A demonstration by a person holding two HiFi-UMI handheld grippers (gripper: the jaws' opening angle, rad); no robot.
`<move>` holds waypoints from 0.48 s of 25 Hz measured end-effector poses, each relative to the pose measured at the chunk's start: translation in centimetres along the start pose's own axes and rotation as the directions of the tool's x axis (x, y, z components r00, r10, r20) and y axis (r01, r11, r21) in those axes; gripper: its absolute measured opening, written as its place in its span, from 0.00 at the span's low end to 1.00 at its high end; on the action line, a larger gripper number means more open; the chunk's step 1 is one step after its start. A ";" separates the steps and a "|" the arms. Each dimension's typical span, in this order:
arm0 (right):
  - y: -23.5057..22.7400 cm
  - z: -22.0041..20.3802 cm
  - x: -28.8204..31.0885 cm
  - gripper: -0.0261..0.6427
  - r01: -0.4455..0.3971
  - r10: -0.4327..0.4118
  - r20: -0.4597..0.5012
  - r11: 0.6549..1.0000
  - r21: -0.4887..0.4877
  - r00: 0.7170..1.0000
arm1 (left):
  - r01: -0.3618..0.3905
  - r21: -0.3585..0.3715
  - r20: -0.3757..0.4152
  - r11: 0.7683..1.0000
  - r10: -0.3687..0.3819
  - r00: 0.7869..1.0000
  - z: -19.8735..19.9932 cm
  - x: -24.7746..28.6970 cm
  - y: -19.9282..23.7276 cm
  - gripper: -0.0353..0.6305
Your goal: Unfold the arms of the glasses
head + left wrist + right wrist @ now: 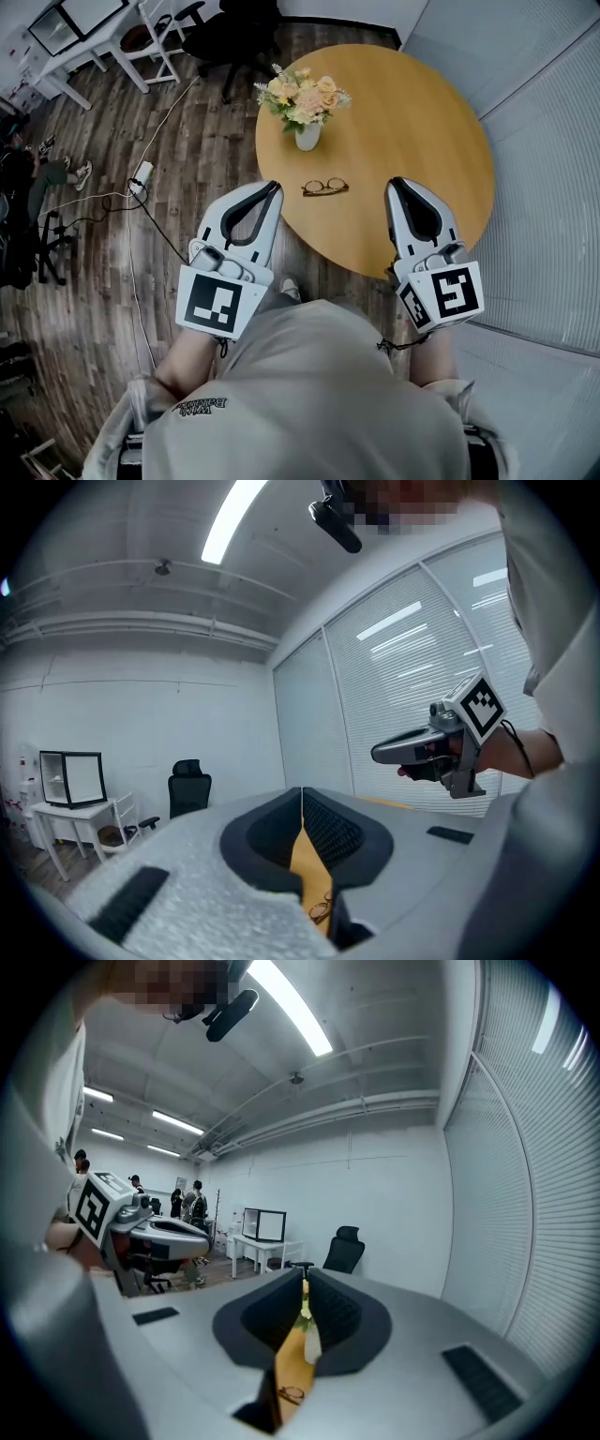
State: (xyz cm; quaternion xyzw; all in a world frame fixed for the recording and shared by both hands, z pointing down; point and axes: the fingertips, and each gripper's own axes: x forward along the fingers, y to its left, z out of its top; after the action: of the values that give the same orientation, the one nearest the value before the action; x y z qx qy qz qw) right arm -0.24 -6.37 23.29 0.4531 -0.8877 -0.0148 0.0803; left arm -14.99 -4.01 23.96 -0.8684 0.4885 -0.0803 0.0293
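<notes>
The glasses (325, 187) are seen lying flat on the round wooden table (412, 122), near its front edge, with the lenses facing up. Whether their arms are folded cannot be made out from the head view. They are placed between the two grippers and are touched by neither.

Further back on the table, a white vase (307, 138) holding a bunch of pale flowers (302, 97) is set well apart from the glasses.

The left gripper (274, 186) is held at the table's near left edge, roughly level. Its jaws are closed against each other and nothing is held between them; in the left gripper view a strip of tabletop and the glasses (322, 910) are glimpsed through the slot below the tips.

The right gripper (394, 182) is held over the table's near right side. Its jaws are likewise brought together with nothing gripped; through its slot the vase and the glasses (291, 1394) are seen.

Beyond the table, a dark wooden floor (202, 141), a white cable with a power strip (142, 172), a black office chair (234, 37) and a white desk (103, 42) are visible.
</notes>
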 end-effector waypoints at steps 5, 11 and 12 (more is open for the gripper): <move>-1.2 -0.3 1.0 0.10 -0.009 0.009 -0.014 1.000 0.012 1.000 | -0.001 0.001 -0.017 1.000 0.001 1.000 0.2 1.5 0.1 0.09; -2.9 -1.0 2.6 0.10 -0.042 0.042 -0.022 0.999 0.023 0.999 | -0.024 -0.030 -0.016 0.999 0.024 1.000 0.3 3.6 0.1 0.09; -3.1 -1.1 2.8 0.10 -0.048 0.048 -0.023 0.999 0.023 0.999 | -0.026 -0.029 -0.016 0.999 0.026 1.000 0.3 4.0 0.1 0.09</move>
State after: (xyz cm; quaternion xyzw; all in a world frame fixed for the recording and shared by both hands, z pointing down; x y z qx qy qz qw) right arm 0.84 -10.44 24.47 0.4328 -0.8974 0.0024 0.0860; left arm -13.03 -7.48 24.10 -0.8616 0.5011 -0.0794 0.0138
